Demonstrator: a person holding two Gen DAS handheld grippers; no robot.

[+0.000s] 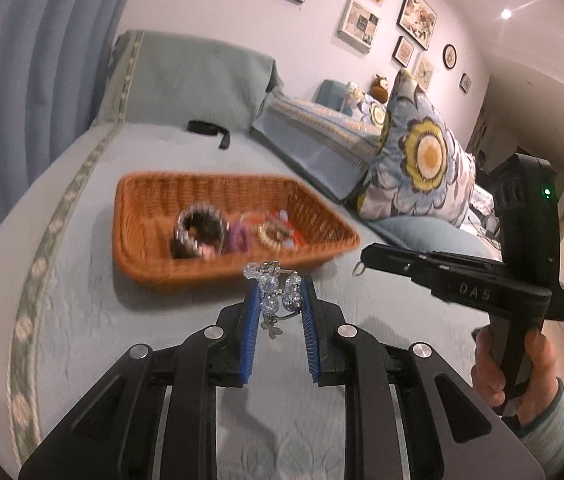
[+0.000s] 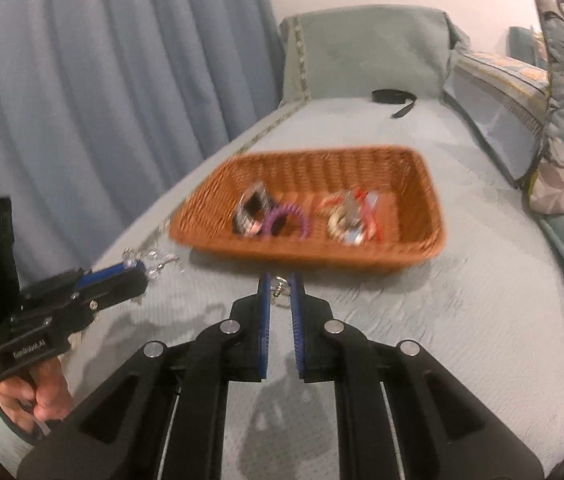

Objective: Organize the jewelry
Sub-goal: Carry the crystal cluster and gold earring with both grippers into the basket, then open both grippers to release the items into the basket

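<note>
Wicker basket (image 1: 218, 232) sits on the bed at twelve o'clock, while the left hand-held gripper (image 1: 280, 292) clamps a beaded bracelet (image 1: 272, 286) and the right hand-held gripper (image 2: 280, 284) pinches a small ring (image 2: 279, 283).

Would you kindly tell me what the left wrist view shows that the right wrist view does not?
Only the left wrist view: framed pictures on the wall, a stuffed toy, and the left gripper shut on a crystal bead bracelet.
Only the right wrist view: the right gripper pinching a small metal ring.
Both: the wicker basket of jewelry and a black strap.
</note>
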